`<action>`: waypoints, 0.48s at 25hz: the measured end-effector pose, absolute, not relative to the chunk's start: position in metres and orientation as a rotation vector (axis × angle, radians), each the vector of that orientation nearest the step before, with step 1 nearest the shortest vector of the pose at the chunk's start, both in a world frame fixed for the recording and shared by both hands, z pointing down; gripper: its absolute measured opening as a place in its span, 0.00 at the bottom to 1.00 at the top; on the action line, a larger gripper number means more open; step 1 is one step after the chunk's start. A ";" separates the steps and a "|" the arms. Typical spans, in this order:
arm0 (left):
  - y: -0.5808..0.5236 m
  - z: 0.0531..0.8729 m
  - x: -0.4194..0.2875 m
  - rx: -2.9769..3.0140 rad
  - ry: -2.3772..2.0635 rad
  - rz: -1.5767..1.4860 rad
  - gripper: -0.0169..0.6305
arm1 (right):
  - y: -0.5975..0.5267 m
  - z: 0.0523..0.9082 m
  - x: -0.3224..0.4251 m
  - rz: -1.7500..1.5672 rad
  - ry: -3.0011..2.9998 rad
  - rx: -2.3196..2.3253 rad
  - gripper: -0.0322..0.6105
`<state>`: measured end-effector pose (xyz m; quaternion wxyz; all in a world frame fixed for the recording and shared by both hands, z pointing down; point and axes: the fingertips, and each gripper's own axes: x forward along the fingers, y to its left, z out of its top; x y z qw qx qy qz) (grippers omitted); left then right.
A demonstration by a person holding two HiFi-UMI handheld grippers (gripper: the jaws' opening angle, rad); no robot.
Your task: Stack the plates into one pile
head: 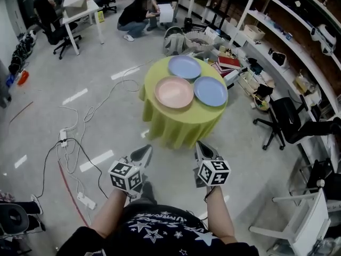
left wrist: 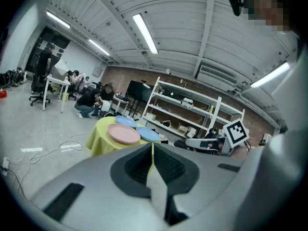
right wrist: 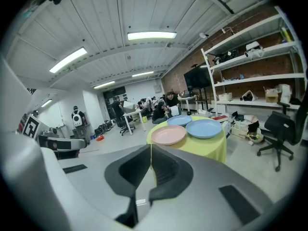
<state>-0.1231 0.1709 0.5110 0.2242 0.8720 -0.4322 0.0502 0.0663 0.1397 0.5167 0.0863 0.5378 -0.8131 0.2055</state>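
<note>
Three plates lie side by side on a small round table with a yellow-green cloth (head: 181, 124): a pink plate (head: 174, 92) at the front left, a blue plate (head: 210, 91) at the right and another blue plate (head: 184, 66) behind them. My left gripper (head: 143, 153) and right gripper (head: 204, 150) hover well short of the table, both shut and holding nothing. From the left gripper view the pink plate (left wrist: 123, 134) sits far ahead; the right gripper view shows the pink plate (right wrist: 168, 134) and the nearer blue plate (right wrist: 204, 128).
Cables and a power strip (head: 85, 200) trail over the floor at my left. Shelving (head: 287, 41) lines the right wall, with a black office chair (head: 282, 119) and clutter beside the table. People stand and crouch near white desks (head: 80, 12) at the back.
</note>
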 end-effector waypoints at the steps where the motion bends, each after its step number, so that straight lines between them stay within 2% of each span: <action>1: 0.164 0.510 -0.124 2.411 -1.186 0.138 0.06 | 0.133 0.518 0.065 0.613 -2.413 1.603 0.07; 12: 0.110 0.511 -0.149 2.438 -1.119 0.152 0.06 | 0.077 0.520 0.047 0.637 -2.360 1.627 0.07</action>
